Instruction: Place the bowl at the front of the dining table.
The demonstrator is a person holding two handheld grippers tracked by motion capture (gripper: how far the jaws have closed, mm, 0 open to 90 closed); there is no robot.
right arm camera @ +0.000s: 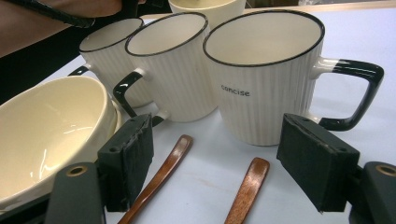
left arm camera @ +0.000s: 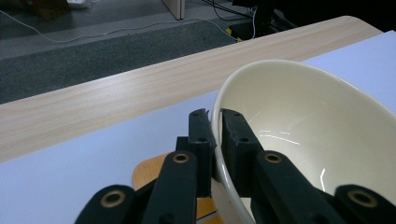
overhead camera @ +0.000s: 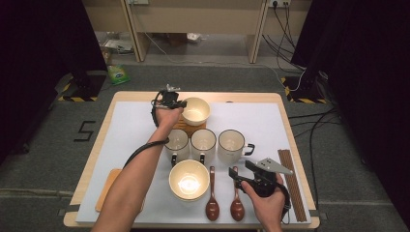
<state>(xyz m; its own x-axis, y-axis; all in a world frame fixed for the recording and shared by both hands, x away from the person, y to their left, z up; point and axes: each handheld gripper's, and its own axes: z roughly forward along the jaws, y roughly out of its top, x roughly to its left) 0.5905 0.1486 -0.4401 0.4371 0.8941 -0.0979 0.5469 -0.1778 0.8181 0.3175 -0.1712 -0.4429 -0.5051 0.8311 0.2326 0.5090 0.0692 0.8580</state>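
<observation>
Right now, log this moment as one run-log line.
left gripper: shut on far cream bowl rim | right gripper: open, above wooden spoons | three mugs: untouched

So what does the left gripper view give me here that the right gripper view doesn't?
The left gripper view shows the left gripper shut on the rim of the far bowl, with a wooden coaster beneath. The right gripper view shows the right gripper open above two wooden spoons, three ribbed mugs and the near bowl. Both share the white mat and the far bowl.
</observation>
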